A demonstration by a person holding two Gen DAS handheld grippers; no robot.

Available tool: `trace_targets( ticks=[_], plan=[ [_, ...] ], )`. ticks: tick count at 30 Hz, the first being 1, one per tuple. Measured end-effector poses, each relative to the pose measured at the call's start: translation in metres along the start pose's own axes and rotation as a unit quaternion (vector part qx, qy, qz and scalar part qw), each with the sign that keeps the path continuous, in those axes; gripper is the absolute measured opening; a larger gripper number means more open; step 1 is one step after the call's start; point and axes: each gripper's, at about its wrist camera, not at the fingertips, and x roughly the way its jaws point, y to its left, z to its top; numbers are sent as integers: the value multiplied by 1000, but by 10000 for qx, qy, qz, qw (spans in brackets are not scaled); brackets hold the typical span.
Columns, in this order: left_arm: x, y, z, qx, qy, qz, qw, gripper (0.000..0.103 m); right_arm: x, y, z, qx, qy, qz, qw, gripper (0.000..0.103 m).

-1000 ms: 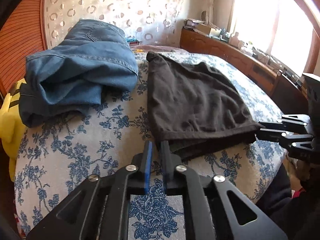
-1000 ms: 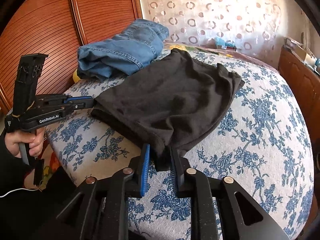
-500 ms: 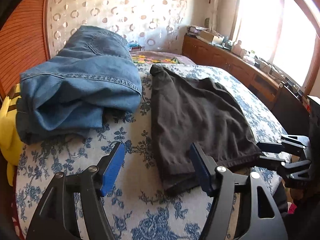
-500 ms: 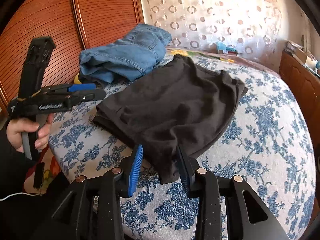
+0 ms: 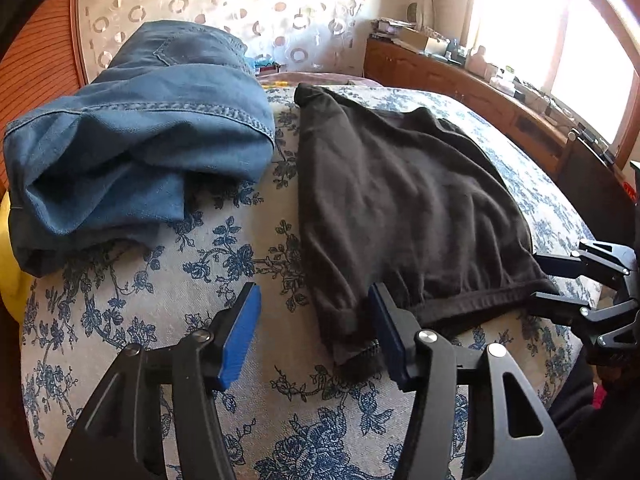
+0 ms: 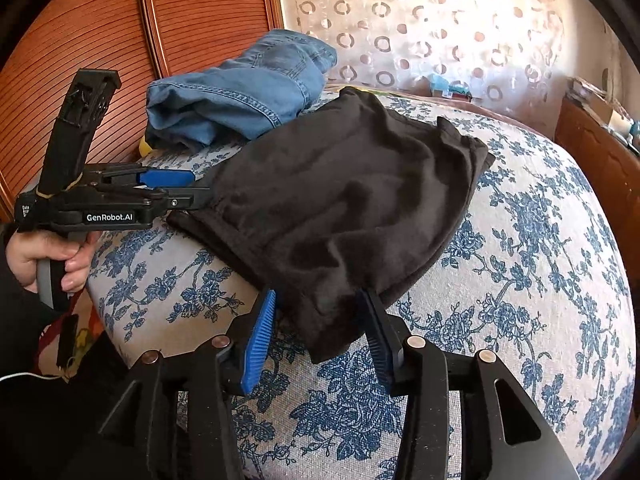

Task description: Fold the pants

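Both pairs of jaws, nearly closed on the near hem a second ago, now stand apart: the left gripper (image 5: pixel 314 334) opened wide and has just narrowed a little, the right gripper (image 6: pixel 316 328) has been opening, and each straddles a corner of the black pants (image 5: pixel 408 216) without pressing it. Two garments lie on the floral bed (image 5: pixel 240 252): the folded black pants at centre frame and one heap of blue jeans (image 5: pixel 140 140) at upper left. Only the right wrist view shows the hand (image 6: pixel 48 254) gripping the left tool's handle; only the left view shows the window (image 5: pixel 560 40) at upper right.
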Motion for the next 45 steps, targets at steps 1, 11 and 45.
trace_targets(
  ticks=[1,11,45],
  plan=[
    [0,0,0,6,-4,2,10000,57,-1,0,0,-7,5,-17,10000,46],
    [-4,-1,-5,38,-96,-56,9999,48,-2,3,-2,-85,19,-214,9997,49],
    [-48,-60,-41,118,-133,-653,9977,9,-58,-15,-37,-28,-146,-25,9999,14]
  ],
)
